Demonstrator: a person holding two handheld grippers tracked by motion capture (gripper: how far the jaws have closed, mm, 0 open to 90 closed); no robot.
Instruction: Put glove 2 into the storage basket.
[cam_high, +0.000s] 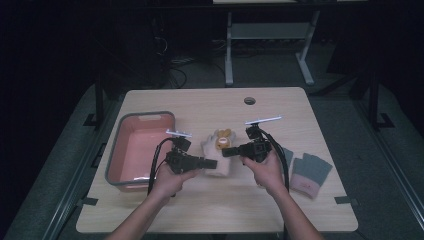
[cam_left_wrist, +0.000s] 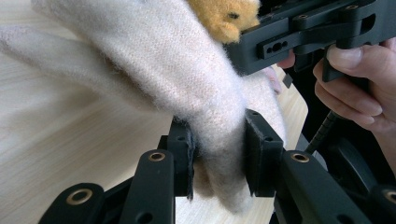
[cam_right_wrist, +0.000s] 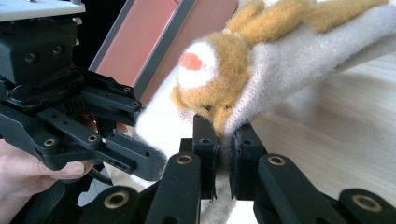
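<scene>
pinching the fuzzy white glove (cam_high: 218, 152) mid-table with both: my left gripper (cam_left_wrist: 217, 161) clamps its cuff, my right gripper (cam_right_wrist: 223, 154) nips the edge. pink bin (cam_high: 116, 150) at 9 o'clock holds nothing yet; grey gloves (cam_high: 307, 172) wait at 3.

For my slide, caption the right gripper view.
Right gripper pinches the cream fuzzy sock by its orange animal face, pink bin behind.

i was working in what looked like a dim lab or test room: a pale wooden table (cam_high: 300, 105) on dark carpet, a second desk frame (cam_high: 270, 45) behind, loose cables (cam_high: 172, 62) on the floor.
</scene>
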